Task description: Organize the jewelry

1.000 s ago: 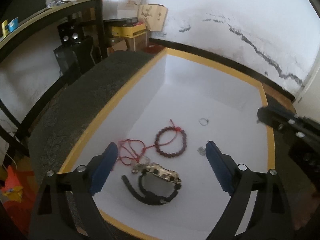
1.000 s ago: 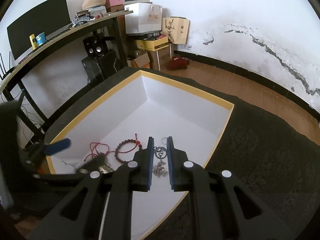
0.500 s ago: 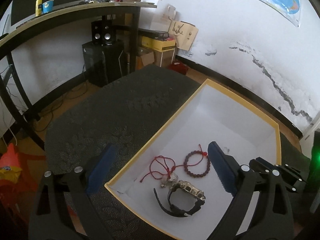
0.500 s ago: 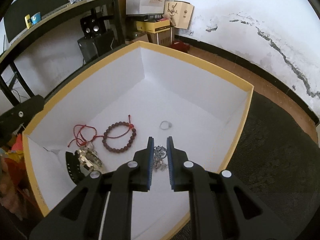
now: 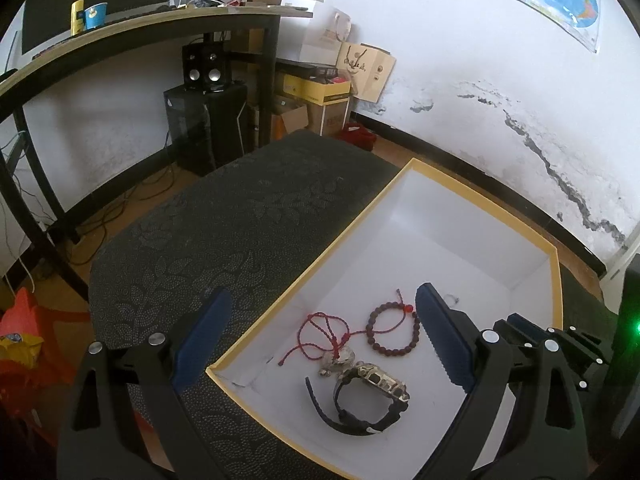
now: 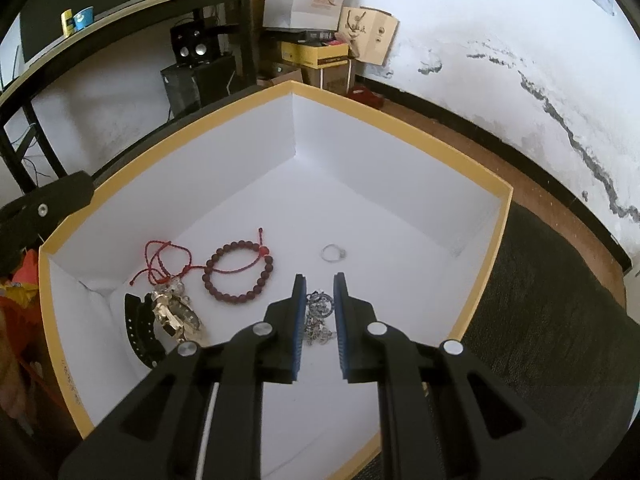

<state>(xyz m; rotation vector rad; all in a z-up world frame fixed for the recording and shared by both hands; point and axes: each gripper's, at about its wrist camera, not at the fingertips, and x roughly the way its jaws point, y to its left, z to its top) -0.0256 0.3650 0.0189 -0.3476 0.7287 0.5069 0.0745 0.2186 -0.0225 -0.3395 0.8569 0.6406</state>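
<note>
Left wrist view: left claw (image 5: 320, 332) spread wide, nothing between its pads, hanging over near corner of a white box w/ yellow rim (image 5: 472, 196). Box sits on a dark patterned table (image 5: 224, 240). Inside, near end: red cord necklace (image 5: 320, 334), dark bead bracelet (image 5: 394, 330) just beside it, black-strap watch w/ metal case (image 5: 366, 396) nearest the camera, touching the necklace's pendant. Small ring (image 5: 451, 299) further in, half hidden by the pad. Right claw (image 5: 520, 328) pokes in from the right edge.

Right wrist view: right claw (image 6: 319, 280) narrow, a slim gap left; pads reach down inside box (image 6: 404, 128) w/ silver chain piece (image 6: 318, 316) seen in the gap — can't tell if pinched. Ring (image 6: 333, 253) just beyond tips, apart. Bracelet (image 6: 240, 272), red cord necklace (image 6: 166, 260), watch (image 6: 164, 320) to the left.
</note>
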